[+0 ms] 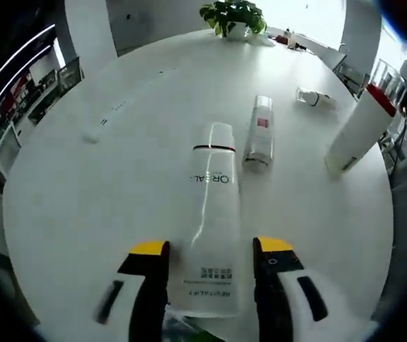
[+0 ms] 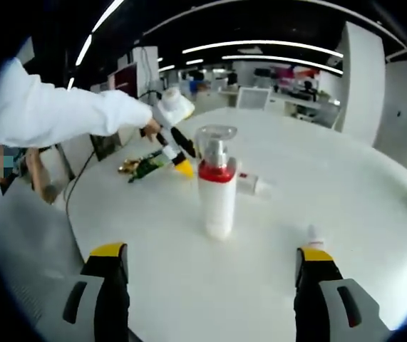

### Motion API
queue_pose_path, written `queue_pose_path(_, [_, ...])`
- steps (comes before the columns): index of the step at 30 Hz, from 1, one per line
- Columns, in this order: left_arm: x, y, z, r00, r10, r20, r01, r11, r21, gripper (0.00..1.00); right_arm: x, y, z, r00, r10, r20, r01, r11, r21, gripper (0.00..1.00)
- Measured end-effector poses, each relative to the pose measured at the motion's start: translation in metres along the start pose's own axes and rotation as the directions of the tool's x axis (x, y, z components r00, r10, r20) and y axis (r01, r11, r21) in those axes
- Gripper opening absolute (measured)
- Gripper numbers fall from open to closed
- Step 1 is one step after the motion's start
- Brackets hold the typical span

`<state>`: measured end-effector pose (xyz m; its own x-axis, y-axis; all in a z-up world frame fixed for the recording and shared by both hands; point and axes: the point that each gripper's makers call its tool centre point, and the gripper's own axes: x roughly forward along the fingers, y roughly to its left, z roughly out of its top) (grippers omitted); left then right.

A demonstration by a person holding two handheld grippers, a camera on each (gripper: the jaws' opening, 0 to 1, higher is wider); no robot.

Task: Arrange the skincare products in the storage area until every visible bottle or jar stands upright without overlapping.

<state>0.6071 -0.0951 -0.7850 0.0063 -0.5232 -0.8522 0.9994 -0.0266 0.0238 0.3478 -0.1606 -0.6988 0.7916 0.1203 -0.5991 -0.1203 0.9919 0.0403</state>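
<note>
A white L'Oreal bottle (image 1: 211,214) lies flat on the round white table (image 1: 82,199), its bottom end between the yellow-tipped jaws of my left gripper (image 1: 212,246), which is open with a small gap on each side. Beyond it a slimmer white bottle with a red label (image 1: 259,132) also lies flat, and a small bottle (image 1: 313,97) lies farther off. A white pump bottle with a red collar (image 1: 360,128) (image 2: 217,189) stands upright. My right gripper (image 2: 213,253) is wide open in front of it, not touching it.
A person's white sleeve (image 2: 53,110) holds the left gripper (image 2: 177,146) at the table's far side, next to a dark green and gold item (image 2: 142,165). A potted plant (image 1: 233,18) stands at the far edge. A small white object (image 1: 90,137) lies to the left.
</note>
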Motion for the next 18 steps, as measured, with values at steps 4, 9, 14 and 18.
queue_pose_path(4, [0.002,-0.0019,0.0009,1.0,-0.012,-0.024,0.012,1.0,0.016,0.46,0.0017,-0.0012,0.0008,1.0,-0.001,-0.004,0.001,1.0,-0.007,0.94])
queue_pose_path(9, [0.0019,-0.0029,-0.0017,0.996,-0.028,-0.079,0.029,1.0,0.005,0.41,0.0021,0.0008,0.0017,1.0,0.002,-0.003,-0.002,1.0,-0.017,0.94])
queue_pose_path(14, [0.0021,-0.0081,-0.0009,0.992,-0.031,-0.123,0.037,0.998,0.046,0.39,0.0001,0.0026,-0.0003,1.0,-0.003,0.0,0.003,1.0,-0.005,0.94])
queue_pose_path(18, [0.0026,-0.009,0.0003,0.989,-0.039,-0.14,0.053,0.994,0.096,0.4,-0.0014,0.0014,-0.0026,1.0,-0.01,-0.005,0.01,1.0,-0.003,0.94])
